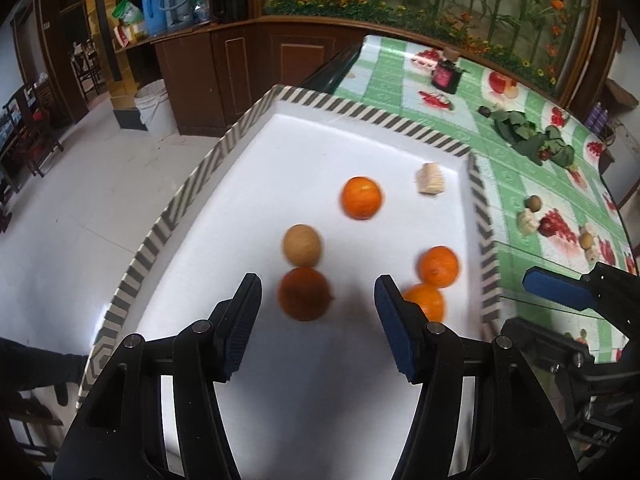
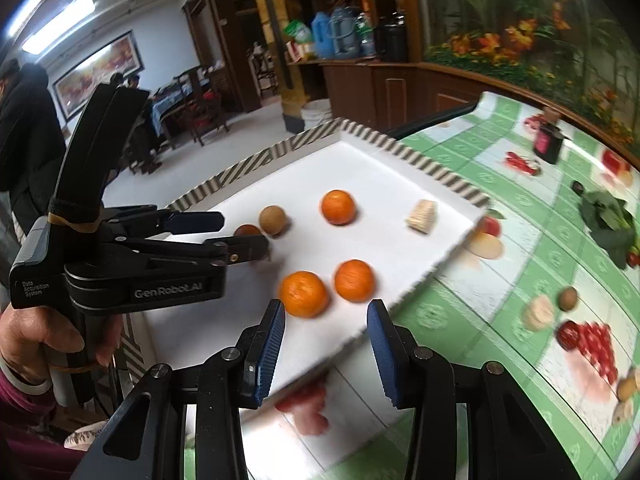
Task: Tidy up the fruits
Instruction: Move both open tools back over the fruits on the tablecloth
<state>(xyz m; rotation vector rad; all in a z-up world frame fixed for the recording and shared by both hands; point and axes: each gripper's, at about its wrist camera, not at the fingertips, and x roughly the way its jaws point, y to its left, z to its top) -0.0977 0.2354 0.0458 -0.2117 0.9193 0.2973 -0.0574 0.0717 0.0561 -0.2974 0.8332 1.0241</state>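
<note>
Left wrist view: the left gripper (image 1: pixel 318 312) hangs released over the white tray (image 1: pixel 248 136), nothing between its pads, a dark orange (image 1: pixel 305 294) lying just beyond them, likely set down to group with the tan fruit (image 1: pixel 302 245) touching it. Two oranges (image 1: pixel 438 267) sit together at the right rim; the pale wedge (image 1: pixel 430 179) lies far right. Right wrist view: the right gripper (image 2: pixel 326 344) hovers released and empty over the tray's near edge, behind the paired oranges (image 2: pixel 304 294). The wedge (image 2: pixel 422 216) points its long axis near-left to far-right.
</note>
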